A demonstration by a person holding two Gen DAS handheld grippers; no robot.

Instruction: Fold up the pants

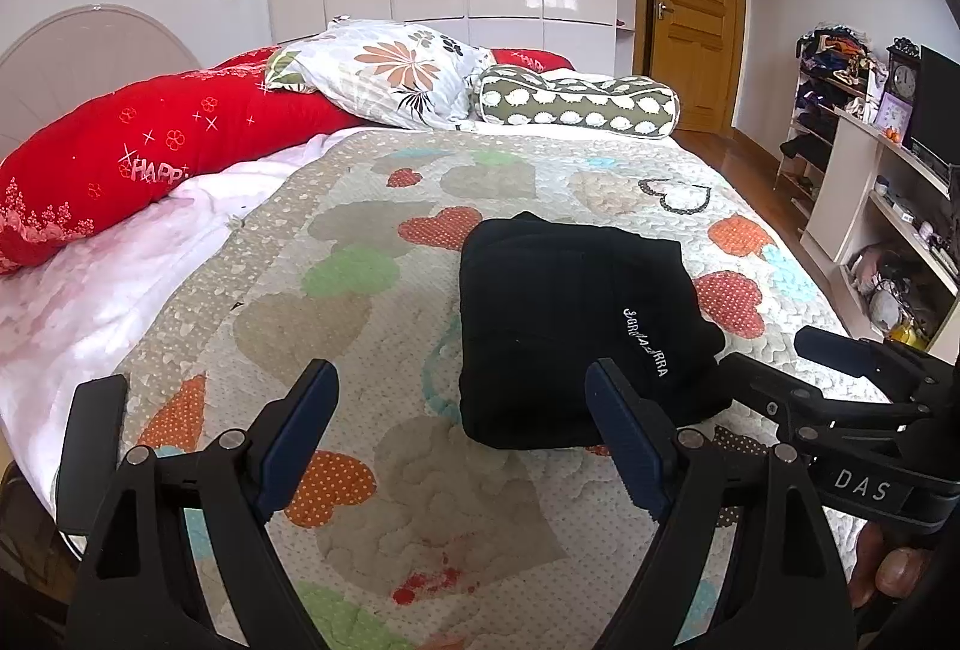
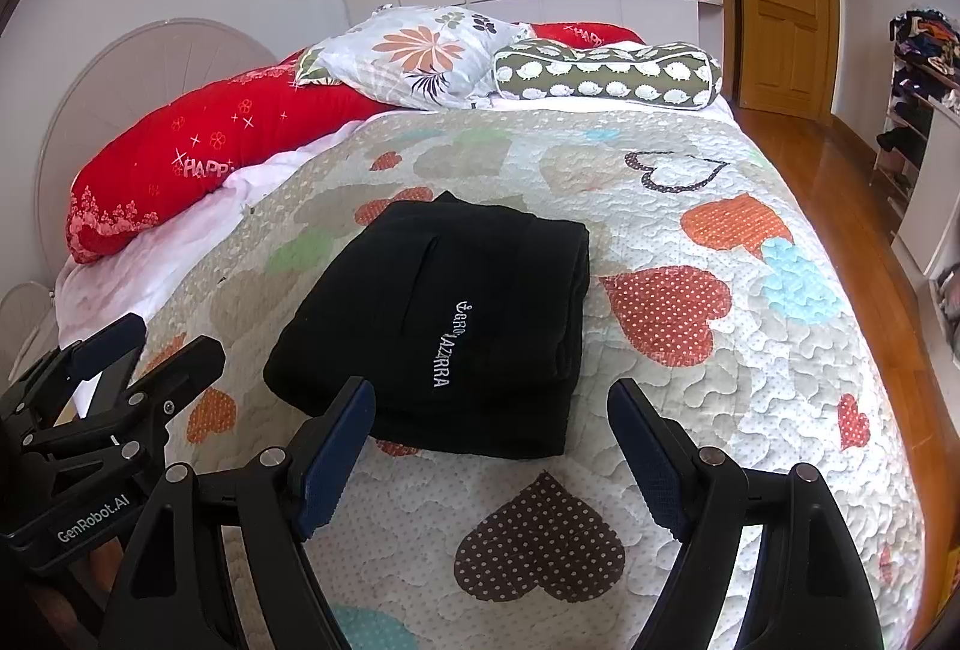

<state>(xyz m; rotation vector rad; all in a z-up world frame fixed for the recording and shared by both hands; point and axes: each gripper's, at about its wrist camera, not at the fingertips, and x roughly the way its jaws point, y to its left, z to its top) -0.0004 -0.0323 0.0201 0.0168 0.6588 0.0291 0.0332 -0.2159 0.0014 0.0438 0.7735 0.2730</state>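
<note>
The black pants [image 2: 462, 326] lay folded into a compact rectangular stack on the heart-patterned quilt [image 2: 690, 410] of the bed, with white embroidered lettering uppermost and layered edges visible along the near and right sides. Both the left gripper [image 1: 462, 434] and the right gripper [image 2: 492, 446] stood with fingers spread and holding nothing, just short of the stack's near edge and, as far as could be judged, clear of it. The chief risk was judged to be a finger snagging that near edge during any further movement, dragging the upper layers askew, since the soft quilt would offer little resistance to sliding.
</note>
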